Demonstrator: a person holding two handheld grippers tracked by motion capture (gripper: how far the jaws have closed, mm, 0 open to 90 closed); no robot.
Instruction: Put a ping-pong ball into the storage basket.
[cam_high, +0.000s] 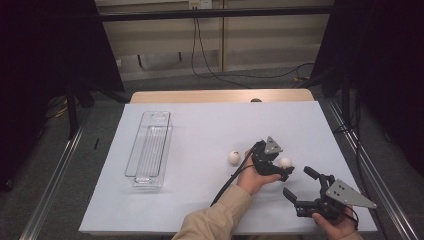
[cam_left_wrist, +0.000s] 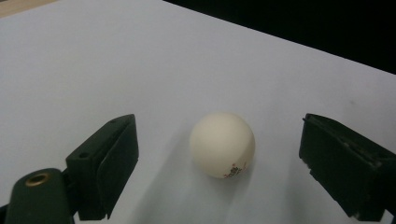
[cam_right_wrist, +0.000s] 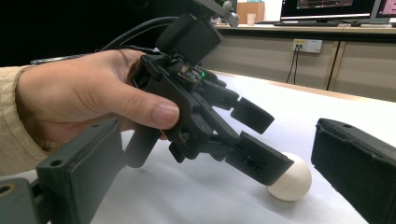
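Note:
A white ball (cam_high: 285, 162) lies on the white sheet right of centre. My left gripper (cam_high: 284, 169) is open, one jaw on each side of that ball (cam_left_wrist: 222, 144), neither touching it; small red print marks the ball's lower side. A second white ball (cam_high: 233, 157) rests free to the left of the hand. My right gripper (cam_high: 300, 183) is open near the front right with nothing between its jaws, pointing at the left gripper (cam_right_wrist: 261, 140) and the ball (cam_right_wrist: 292, 182) beneath it.
A long clear plastic tray (cam_high: 150, 150) with nothing in it lies on the left of the sheet. The white sheet (cam_high: 200, 125) covers the wooden table (cam_high: 220, 96). Metal rails run along both sides, and cables lie on the floor beyond.

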